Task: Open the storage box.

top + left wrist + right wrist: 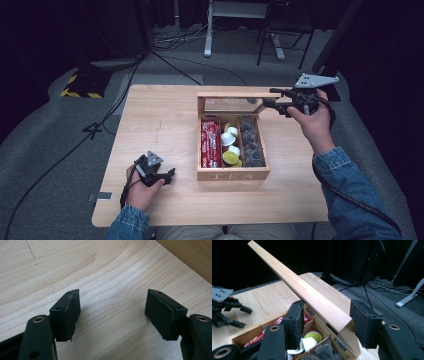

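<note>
A wooden box marked TEA (233,175) stands at the middle of the table, its lid (230,95) raised upright at the back. It holds red packets (210,142), white and green capsules (230,145) and dark tea bags (251,142). My right gripper (271,97) is at the lid's right end. In the right gripper view the lid's rail (312,295) runs between the jaws of the right gripper (328,307), and both pads sit against it. My left gripper (170,176) rests low on the table left of the box, open, with bare wood between its pads (113,297).
The light wooden table (160,125) has free room on its left half and in front of the box. A corner of the box (192,255) shows at the upper right of the left gripper view. Beyond the table are grey carpet, cables and chair legs (280,45).
</note>
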Demonstrator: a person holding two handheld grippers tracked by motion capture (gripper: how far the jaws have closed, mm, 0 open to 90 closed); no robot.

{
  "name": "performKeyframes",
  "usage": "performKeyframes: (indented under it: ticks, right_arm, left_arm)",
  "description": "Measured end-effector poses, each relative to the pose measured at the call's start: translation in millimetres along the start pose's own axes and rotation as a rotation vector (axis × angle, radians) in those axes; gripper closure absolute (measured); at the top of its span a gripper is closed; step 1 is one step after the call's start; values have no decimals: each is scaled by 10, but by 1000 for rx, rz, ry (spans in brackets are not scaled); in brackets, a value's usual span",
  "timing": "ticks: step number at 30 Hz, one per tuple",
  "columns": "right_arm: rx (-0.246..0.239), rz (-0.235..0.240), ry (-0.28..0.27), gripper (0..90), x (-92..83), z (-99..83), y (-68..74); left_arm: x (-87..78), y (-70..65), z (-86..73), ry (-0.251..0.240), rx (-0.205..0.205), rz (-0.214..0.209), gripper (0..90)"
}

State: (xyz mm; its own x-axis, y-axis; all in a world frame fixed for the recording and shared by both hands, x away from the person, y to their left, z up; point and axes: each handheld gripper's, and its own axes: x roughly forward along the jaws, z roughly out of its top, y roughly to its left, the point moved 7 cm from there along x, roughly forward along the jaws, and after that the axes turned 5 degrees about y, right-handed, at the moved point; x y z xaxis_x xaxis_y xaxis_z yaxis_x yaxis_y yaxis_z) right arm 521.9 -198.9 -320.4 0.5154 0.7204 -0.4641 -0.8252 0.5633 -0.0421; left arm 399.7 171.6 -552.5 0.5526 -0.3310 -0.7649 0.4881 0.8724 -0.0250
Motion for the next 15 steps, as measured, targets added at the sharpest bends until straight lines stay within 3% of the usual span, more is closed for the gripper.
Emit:
performKeyframes:
  ticks: [15]
  right_arm:
    - [76, -40, -29, 423, 288, 243, -352]
  left_arm:
    - [3, 30, 7, -4, -6, 2, 295]
